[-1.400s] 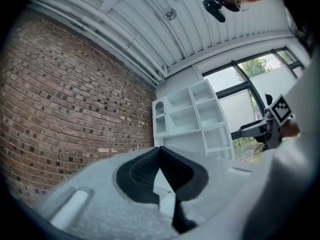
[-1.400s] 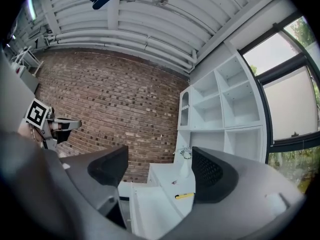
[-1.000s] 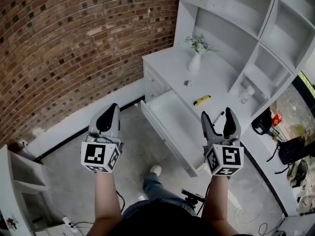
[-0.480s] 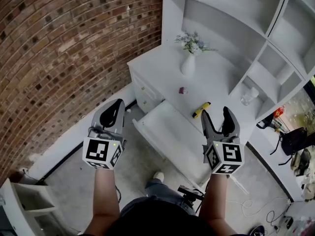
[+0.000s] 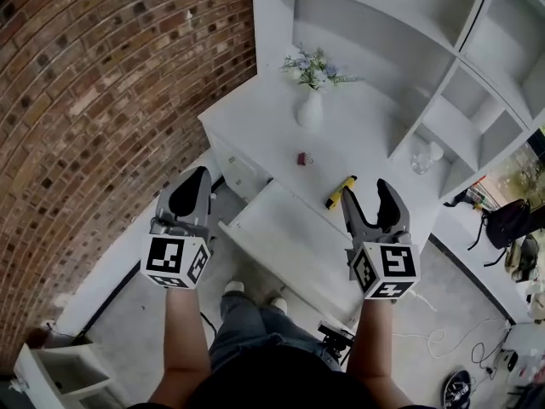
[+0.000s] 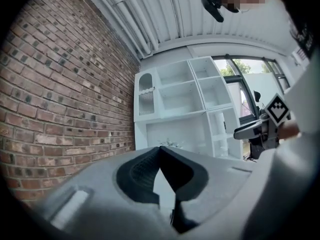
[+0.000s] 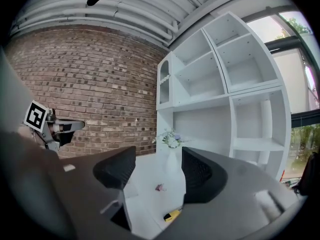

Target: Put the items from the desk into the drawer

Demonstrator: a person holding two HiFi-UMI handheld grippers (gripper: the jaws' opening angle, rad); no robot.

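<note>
A yellow marker-like item (image 5: pixel 341 191) and a small red-pink item (image 5: pixel 302 158) lie on the white desk (image 5: pixel 366 130). Below the desk edge the white drawer (image 5: pixel 285 239) stands pulled out. My right gripper (image 5: pixel 365 190) hovers over the drawer's right end, just short of the yellow item, open with nothing between its jaws, which have just been closing a little. In the right gripper view the yellow item (image 7: pixel 172 215) and the pink item (image 7: pixel 160 187) show between the fingers (image 7: pixel 116 166). My left gripper (image 5: pixel 197 179) hangs left of the drawer, shut and empty; its tips (image 6: pixel 160 150) meet.
A white vase of flowers (image 5: pixel 311 109) stands at the back of the desk, and a clear glass (image 5: pixel 421 156) sits in a shelf bay at the right. A brick wall (image 5: pixel 94 100) runs along the left. Cables and bags lie on the floor at right.
Both grippers have come closer to the desk, and the desk and drawer have slid left and nearer in the head view. The right jaws have narrowed slightly.
</note>
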